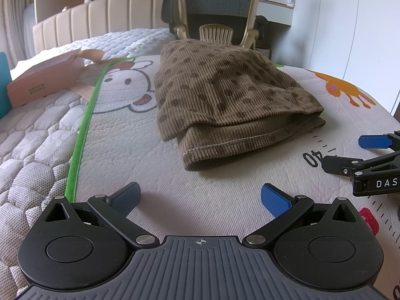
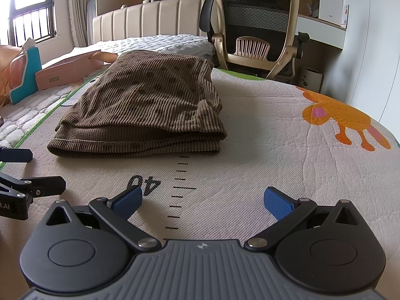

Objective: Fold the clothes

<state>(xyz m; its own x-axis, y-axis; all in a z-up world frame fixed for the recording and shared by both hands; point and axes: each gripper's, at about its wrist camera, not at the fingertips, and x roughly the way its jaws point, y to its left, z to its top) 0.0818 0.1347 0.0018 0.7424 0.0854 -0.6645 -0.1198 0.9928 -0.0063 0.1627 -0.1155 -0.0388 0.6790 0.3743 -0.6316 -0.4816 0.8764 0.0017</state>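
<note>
Folded brown corduroy garment (image 1: 225, 92) with darker polka dots lies in a thick ribbed stack on the printed play mat (image 1: 200, 195), stitched hem facing the cameras. Left gripper (image 1: 200, 198) sits low on the mat, blue-padded jaws spread wide, nothing between them, well short of the garment. Right gripper (image 2: 203, 201) likewise splayed and empty, over the printed ruler ticks and the "40" (image 2: 143, 183). Each gripper's tips poke into the other's view at the edge. Beyond the garment: a mesh office chair (image 2: 255, 25) with cream frame. Off to the left, a pink cardboard box (image 1: 47, 77) on the quilted mattress (image 1: 30, 150), past the mat's green trim (image 1: 85, 135).
</note>
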